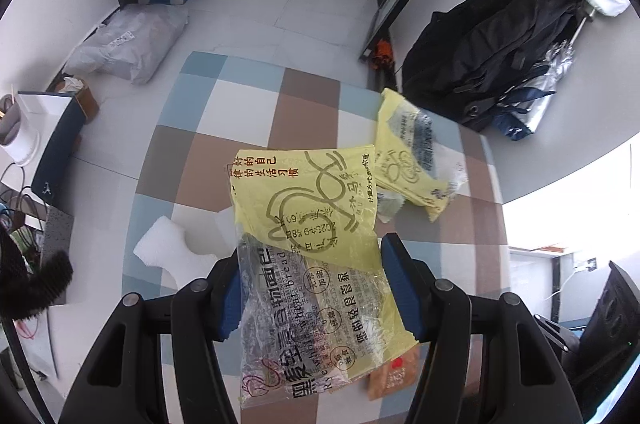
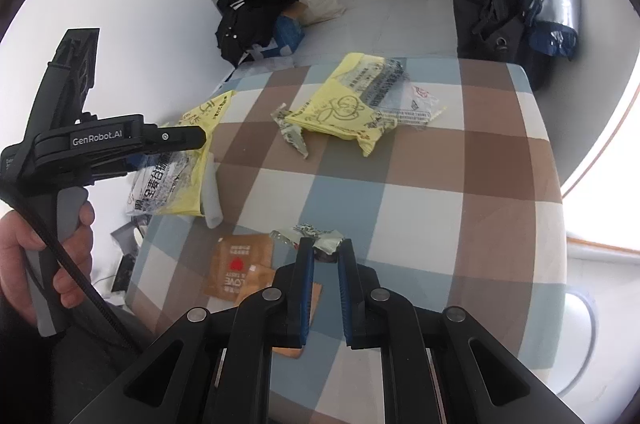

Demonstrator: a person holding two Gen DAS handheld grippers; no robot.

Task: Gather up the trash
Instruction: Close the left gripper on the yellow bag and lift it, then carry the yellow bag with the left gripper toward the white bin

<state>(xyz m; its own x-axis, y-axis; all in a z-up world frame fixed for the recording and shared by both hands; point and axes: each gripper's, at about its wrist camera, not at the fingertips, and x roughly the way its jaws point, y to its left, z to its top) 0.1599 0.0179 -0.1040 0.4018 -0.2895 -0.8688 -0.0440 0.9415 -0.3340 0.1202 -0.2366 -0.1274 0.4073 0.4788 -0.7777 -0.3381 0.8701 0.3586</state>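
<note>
My left gripper point(image 1: 312, 248) is shut on a yellow and clear bread bag point(image 1: 308, 208), which hangs between the blue pads above the checked table point(image 1: 248, 96). The right wrist view shows this gripper point(image 2: 176, 152) at the table's left edge with the bag point(image 2: 172, 184) dangling under it. My right gripper point(image 2: 326, 248) is shut on a small crumpled green-silver wrapper point(image 2: 320, 232) low over the table point(image 2: 440, 184). A second yellow bag point(image 2: 352, 108) point(image 1: 412, 152) lies at the far side. A brown sachet point(image 2: 240, 268) lies just left of my right fingers.
A white foam piece point(image 1: 168, 248) point(image 2: 212, 192) rests near the table's left edge. Another crumpled wrapper point(image 2: 292, 132) lies beside the far bag. On the floor are black clothes on a blue box point(image 2: 256, 12) and a black bag point(image 1: 492, 48). A hand point(image 2: 24, 244) holds the left gripper's handle.
</note>
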